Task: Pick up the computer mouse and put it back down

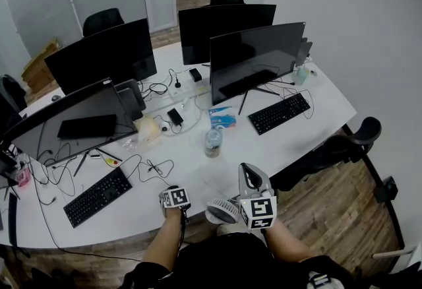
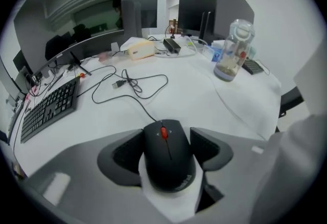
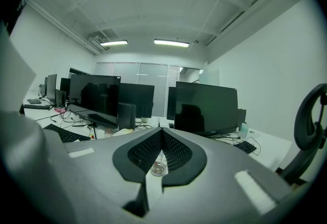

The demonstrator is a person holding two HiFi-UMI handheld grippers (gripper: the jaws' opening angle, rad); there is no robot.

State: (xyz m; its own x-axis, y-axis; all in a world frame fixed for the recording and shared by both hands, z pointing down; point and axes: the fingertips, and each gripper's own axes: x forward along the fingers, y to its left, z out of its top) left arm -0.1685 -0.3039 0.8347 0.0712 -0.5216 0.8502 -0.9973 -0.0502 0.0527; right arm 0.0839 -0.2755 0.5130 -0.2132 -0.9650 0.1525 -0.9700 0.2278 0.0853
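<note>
From the head view, the left gripper (image 1: 174, 196) covers the black wired computer mouse (image 2: 167, 159) almost entirely. The clear plastic bottle (image 3: 159, 166) shows only as a sliver beneath the pressed-together pads of the right gripper (image 3: 161, 136).

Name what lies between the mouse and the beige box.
A black cable from the mouse, loosely looped on the desk, USB plug lying free; left gripper view shows it.

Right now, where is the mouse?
In the left gripper view, the mouse sits between the left gripper's jaws, near the desk's front edge, right of the keyboard.
</note>
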